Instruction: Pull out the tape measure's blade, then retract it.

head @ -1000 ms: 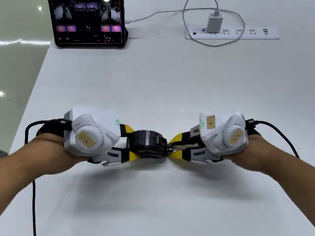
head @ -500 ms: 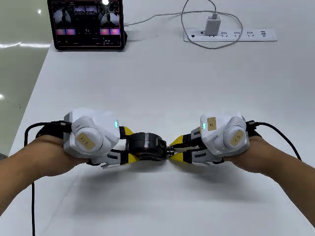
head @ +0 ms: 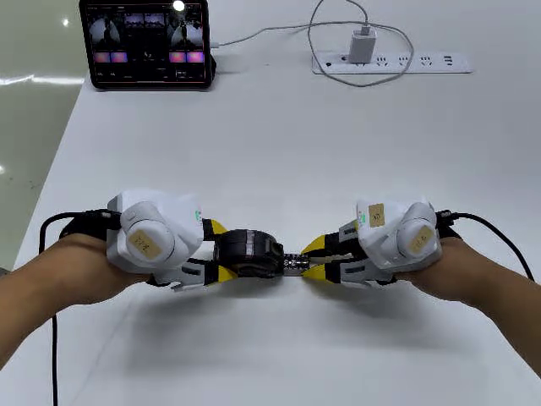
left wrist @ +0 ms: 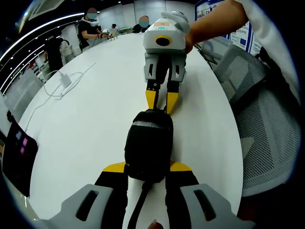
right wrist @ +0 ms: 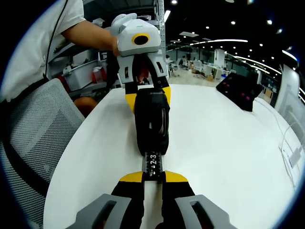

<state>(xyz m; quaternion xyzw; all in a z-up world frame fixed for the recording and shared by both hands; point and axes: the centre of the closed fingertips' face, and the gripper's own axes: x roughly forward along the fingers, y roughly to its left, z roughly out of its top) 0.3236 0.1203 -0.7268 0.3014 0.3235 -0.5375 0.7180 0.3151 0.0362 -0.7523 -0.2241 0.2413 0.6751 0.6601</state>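
A black tape measure (head: pixel 248 252) lies low over the white table between both grippers. My left gripper (head: pixel 221 251) is shut on its case (left wrist: pixel 148 144), yellow fingertips on either side. My right gripper (head: pixel 314 259) is shut on the blade's end (right wrist: pixel 153 172). A short stretch of blade (head: pixel 293 265) with printed numbers (right wrist: pixel 154 162) shows between the case (right wrist: pixel 151 120) and the right fingertips (right wrist: pixel 174 177). In the left gripper view the right gripper (left wrist: pixel 161 100) faces me just past the case; in the right gripper view the left gripper (right wrist: pixel 147 98) holds the case's far side.
A tablet (head: pixel 146 42) with a lit screen stands at the table's far left. A power strip (head: pixel 394 62) with a white charger (head: pixel 362 44) and looped cable lies at the far right. A mesh chair (right wrist: pixel 28 143) stands beside the table; people stand far off.
My right gripper has moved to the right, away from the case, drawing out a short length of blade. The left gripper and case stayed about where they were.
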